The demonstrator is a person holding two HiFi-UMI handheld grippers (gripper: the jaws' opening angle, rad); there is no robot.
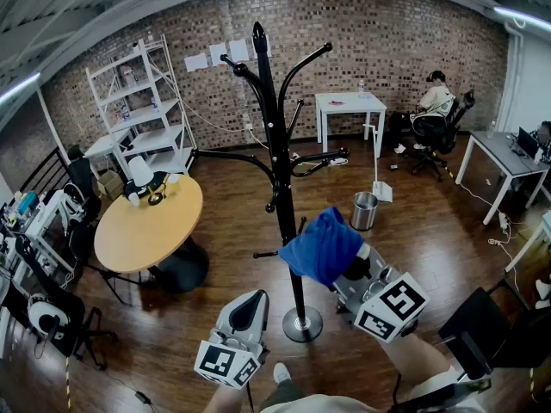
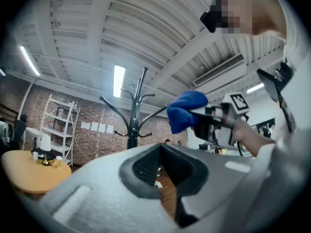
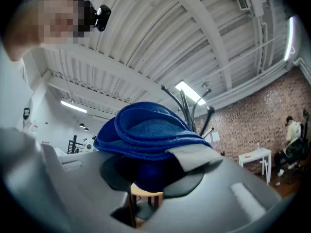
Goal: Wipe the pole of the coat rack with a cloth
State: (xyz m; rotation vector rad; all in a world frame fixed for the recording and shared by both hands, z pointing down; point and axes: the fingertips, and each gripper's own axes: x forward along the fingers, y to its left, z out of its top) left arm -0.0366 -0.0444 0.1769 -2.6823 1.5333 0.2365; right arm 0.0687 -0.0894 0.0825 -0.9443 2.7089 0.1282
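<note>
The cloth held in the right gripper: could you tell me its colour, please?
The cloth is plain blue, clearest in the right gripper view.

No legible text or numbers anywhere.

Even, bright indoor lighting from ceiling strip lights at 2 and 10 o'clock in the head view. The wooden floor shows a soft sheen. All views have strong fisheye bending and dark corners. The near foreground is unsharp in both gripper views.
</note>
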